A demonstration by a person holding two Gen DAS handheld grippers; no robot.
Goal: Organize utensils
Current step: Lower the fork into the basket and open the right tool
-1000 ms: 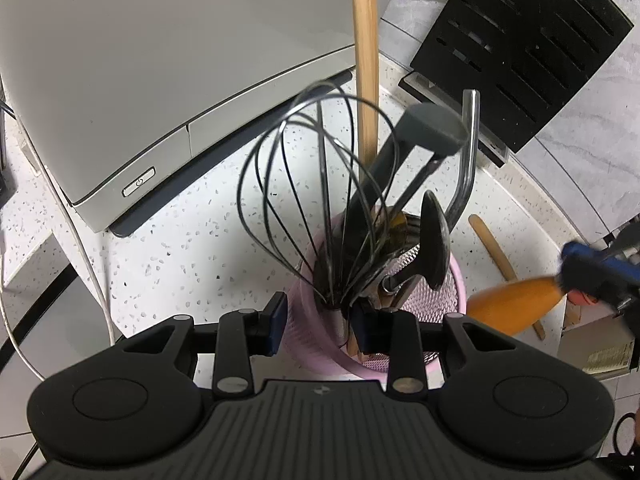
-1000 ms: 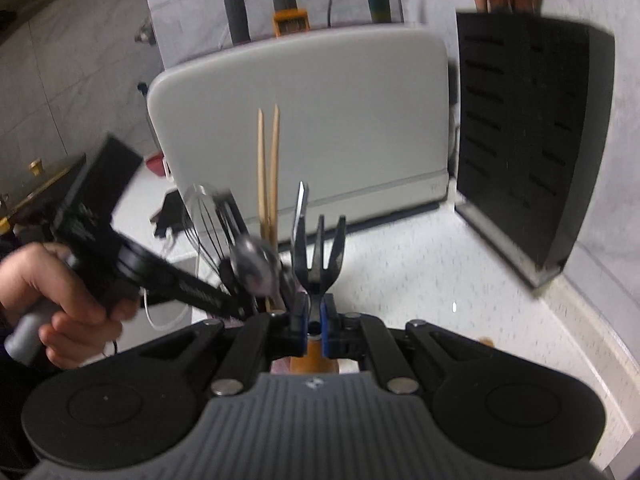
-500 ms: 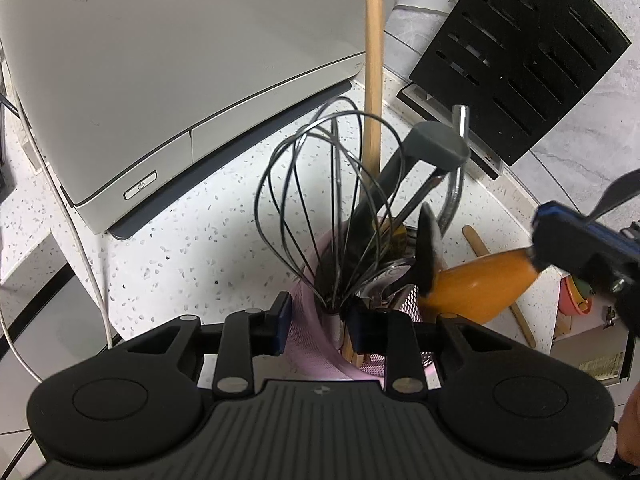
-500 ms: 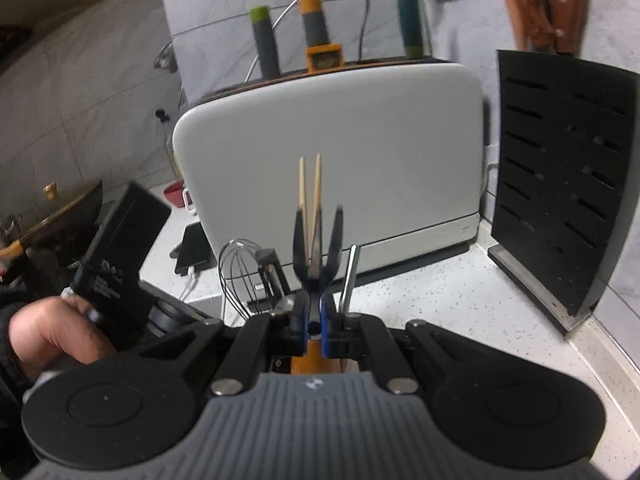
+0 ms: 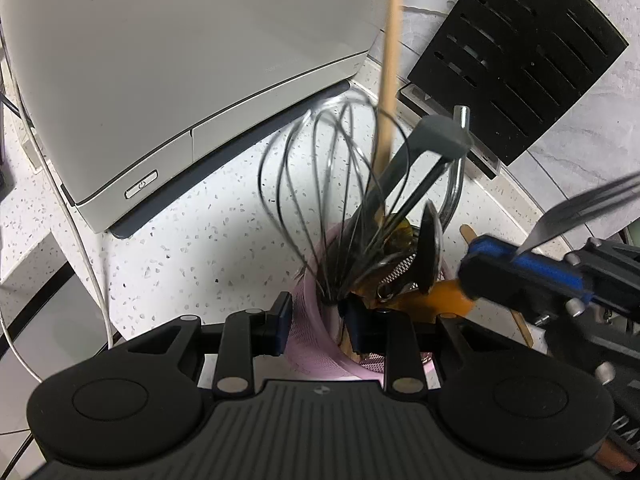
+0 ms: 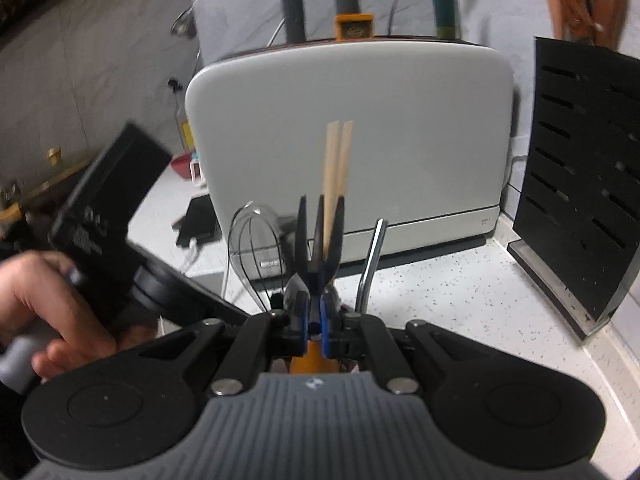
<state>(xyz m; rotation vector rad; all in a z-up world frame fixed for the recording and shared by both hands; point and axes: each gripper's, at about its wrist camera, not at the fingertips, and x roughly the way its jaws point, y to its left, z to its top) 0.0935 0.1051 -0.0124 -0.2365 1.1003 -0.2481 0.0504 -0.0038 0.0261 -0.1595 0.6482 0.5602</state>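
The pink holder stood on the speckled counter, hemmed by the grey appliance behind it and the black slotted knife block at the back right, with open counter only toward the front left, where a white cable ran. The left gripper had its jaws astride the holder's rim wall, one finger outside and one inside, clamped on it as far as I could see. The right gripper was closed tight on the black fork with the orange handle, tines up, directly over the holder in the right wrist view.

I counted in the holder one wire whisk, two wooden chopsticks (they read as a single stick in the left wrist view), one grey-headed black tool, one chrome handle and one dark spoon-like piece. One more wooden stick lay on the counter to the right, partly hidden.

A second before, the fork had been well off to the right of the holder, its orange handle clear of the rim. By this moment it had come in until the handle end sat against the holder's right edge, among the other utensils; whether it had actually gone in, I could not tell. The left gripper had kept its hold on the rim throughout.
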